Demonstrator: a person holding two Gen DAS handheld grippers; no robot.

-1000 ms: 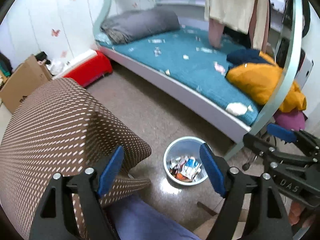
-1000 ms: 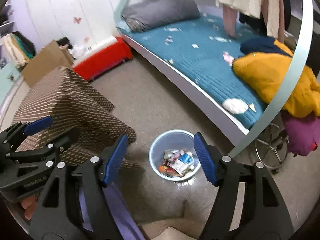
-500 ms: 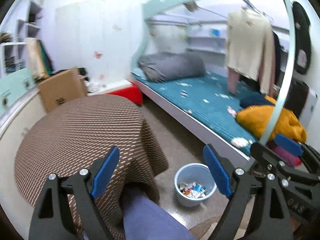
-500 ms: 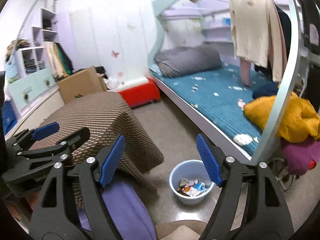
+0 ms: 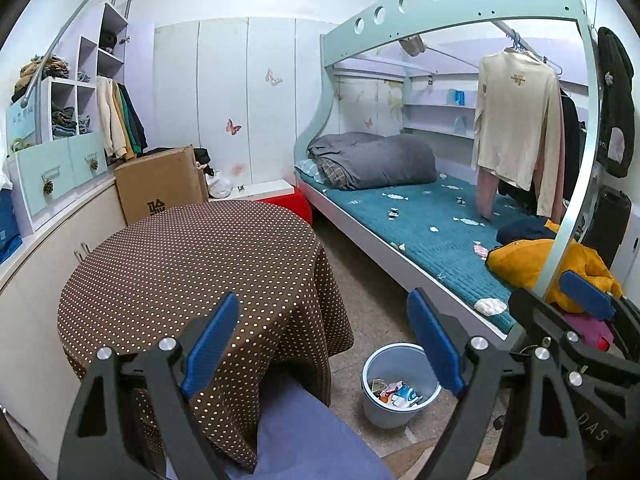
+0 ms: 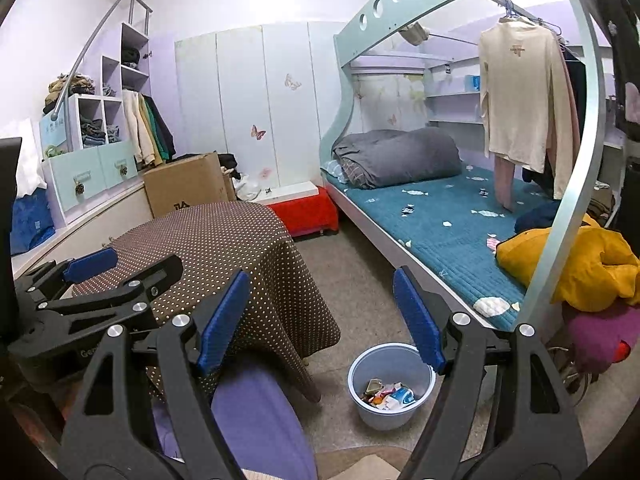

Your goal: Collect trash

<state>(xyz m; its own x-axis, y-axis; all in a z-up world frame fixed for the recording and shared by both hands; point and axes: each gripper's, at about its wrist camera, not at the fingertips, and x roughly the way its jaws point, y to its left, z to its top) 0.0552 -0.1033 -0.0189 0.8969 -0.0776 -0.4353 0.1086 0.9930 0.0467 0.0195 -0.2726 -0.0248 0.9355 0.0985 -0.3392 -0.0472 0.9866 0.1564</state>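
Note:
A pale blue bin [image 5: 382,414] stands on the floor by the bed, holding wrappers and paper scraps [image 5: 396,392]; it also shows in the right wrist view [image 6: 378,416]. Loose paper scraps [image 5: 394,213] and a crumpled white wad [image 5: 490,306] lie on the teal mattress; the wad [image 6: 491,306] shows in the right wrist view too. My left gripper [image 5: 320,320] is open and empty, high above the floor and left of the bin. My right gripper [image 6: 320,292] is likewise open with nothing between its blue pads. Each shows in the other's view, the right gripper [image 5: 580,320] and the left gripper [image 6: 100,272].
A table under a brown dotted cloth [image 5: 192,264] fills the left. A person's leg in purple trousers [image 5: 304,436] lies below the grippers. The bunk bed's pale green frame [image 5: 576,184] curves down at right, with yellow clothing [image 5: 532,264], a cardboard box [image 5: 160,184] and a red box [image 6: 308,212] beyond.
Both views have swung up from the floor to the whole room. The grippers rose and drew back, so the bin now looks smaller and lower. Both pairs of jaws stand slightly wider.

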